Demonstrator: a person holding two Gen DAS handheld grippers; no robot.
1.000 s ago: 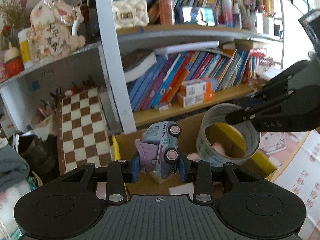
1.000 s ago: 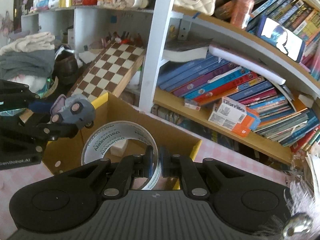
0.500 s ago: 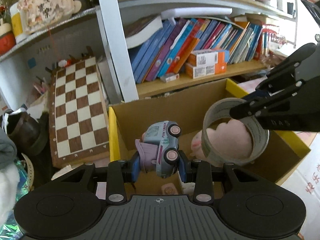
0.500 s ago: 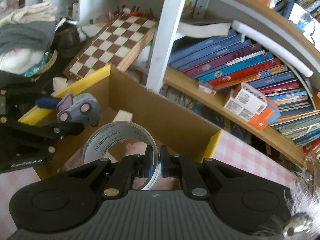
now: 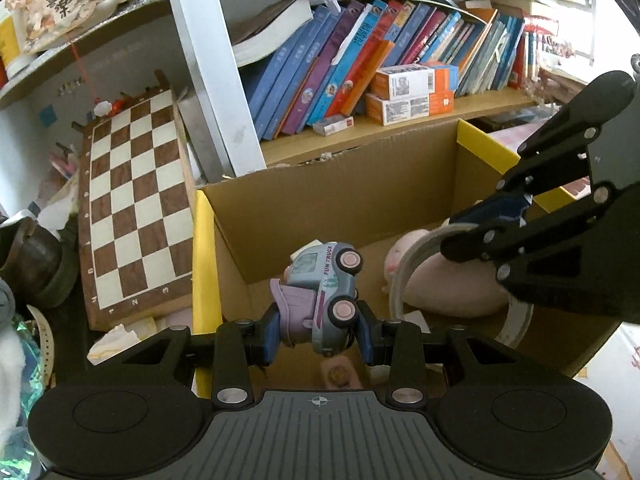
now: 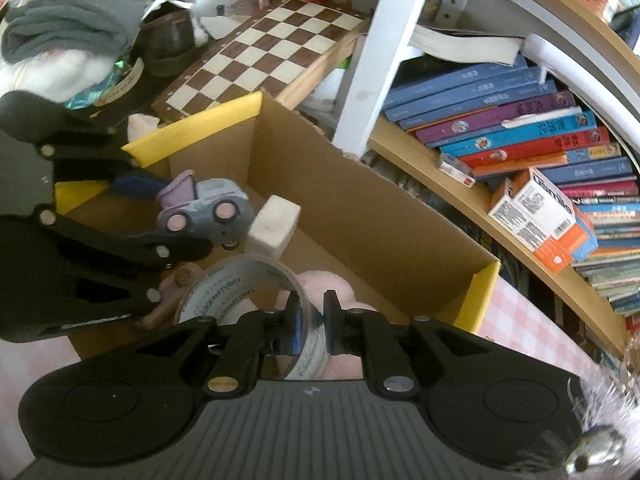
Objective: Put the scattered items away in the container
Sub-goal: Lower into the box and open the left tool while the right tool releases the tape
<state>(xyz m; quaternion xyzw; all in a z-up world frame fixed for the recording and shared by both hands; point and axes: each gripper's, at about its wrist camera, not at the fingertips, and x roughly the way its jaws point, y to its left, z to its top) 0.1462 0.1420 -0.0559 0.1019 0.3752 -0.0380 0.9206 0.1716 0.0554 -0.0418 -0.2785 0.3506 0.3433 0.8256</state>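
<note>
Both loads have dropped down inside the cardboard box now: left hand-held gripper clamps the toy truck, right hand-held gripper pinches the tape roll above the pink plush. Probably release time.

Cardboard box sits in front of bookshelf, chessboard leaning at its left. Toy truck held over box, left side; tape roll over right side. Inside box: plush toy at right (partly behind roll), foam block nr back wall.
</note>
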